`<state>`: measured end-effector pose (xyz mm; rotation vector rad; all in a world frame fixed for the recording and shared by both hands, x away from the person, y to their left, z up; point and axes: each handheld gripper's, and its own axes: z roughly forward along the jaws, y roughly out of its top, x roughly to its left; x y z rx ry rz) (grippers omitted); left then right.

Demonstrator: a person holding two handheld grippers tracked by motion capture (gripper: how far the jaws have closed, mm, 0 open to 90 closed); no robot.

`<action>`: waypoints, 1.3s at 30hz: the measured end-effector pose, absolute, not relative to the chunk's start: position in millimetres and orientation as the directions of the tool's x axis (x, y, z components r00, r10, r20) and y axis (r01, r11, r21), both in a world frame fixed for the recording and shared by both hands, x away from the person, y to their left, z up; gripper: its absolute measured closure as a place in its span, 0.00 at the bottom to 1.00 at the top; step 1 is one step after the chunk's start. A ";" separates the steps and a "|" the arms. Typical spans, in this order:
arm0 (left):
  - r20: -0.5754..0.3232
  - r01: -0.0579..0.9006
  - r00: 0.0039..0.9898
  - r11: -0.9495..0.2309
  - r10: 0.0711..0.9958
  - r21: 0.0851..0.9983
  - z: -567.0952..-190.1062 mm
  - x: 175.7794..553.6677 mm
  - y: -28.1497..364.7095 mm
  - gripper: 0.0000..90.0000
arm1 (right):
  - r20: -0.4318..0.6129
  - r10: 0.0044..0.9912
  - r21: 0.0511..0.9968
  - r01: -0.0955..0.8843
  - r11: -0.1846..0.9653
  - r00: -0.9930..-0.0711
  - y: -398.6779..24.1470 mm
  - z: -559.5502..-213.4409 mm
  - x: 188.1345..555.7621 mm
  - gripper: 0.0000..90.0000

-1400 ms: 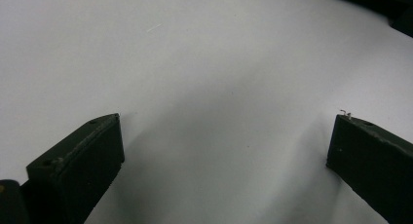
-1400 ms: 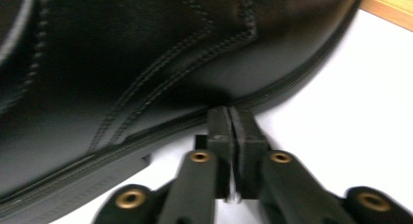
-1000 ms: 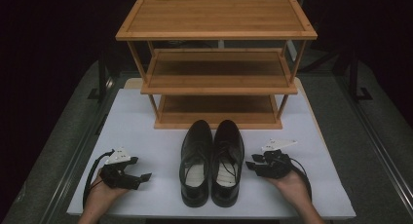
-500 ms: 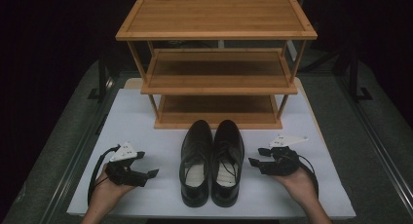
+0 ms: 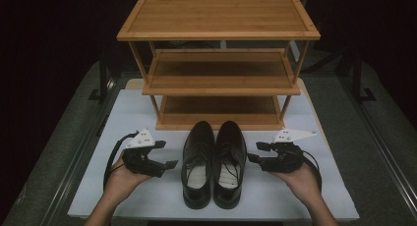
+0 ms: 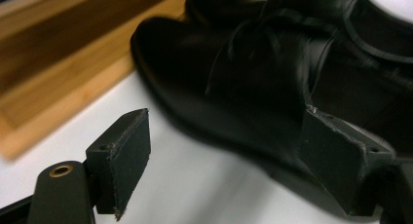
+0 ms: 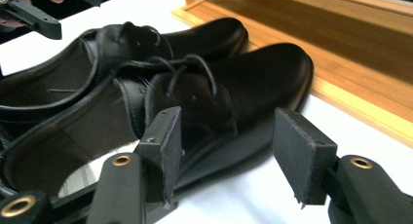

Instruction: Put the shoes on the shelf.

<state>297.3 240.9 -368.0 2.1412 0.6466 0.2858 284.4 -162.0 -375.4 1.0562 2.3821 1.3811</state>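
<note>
Shoes (image 5: pixel 214 162), a glossy black leather lace-up pair with smooth rounded toes, sit side by side on the white tabletop (image 5: pixel 123 113), toes just short of the bottom board of the slatted wooden rack (image 5: pixel 219 73). Left tongs (image 5: pixel 169 163) and right tongs (image 5: pixel 252 152) flank the pair, both released and empty, the left jaws having just been closing slightly. Likely risk: the flat rubbery pads (image 7: pixel 168 136) could slip on polished leather, or pinch only the soft collar, so a shoe tilts or drops.
</note>
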 end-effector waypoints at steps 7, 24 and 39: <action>-0.014 0.311 0.863 -0.509 0.505 0.803 -356.0 309.0 219.8 0.21 | 0.183 0.636 0.826 0.469 0.314 -0.749 -150.1 -369.0 290.4 0.49; -0.035 0.305 0.889 -0.534 0.456 0.788 -368.7 323.7 195.3 0.21 | 0.187 0.600 0.809 0.469 0.355 -0.778 -120.9 -375.3 301.0 0.47; -0.053 0.293 0.916 -0.571 0.399 0.766 -378.5 316.1 192.7 0.54 | 0.178 0.588 0.790 0.471 0.392 -0.789 -113.6 -390.3 298.3 0.59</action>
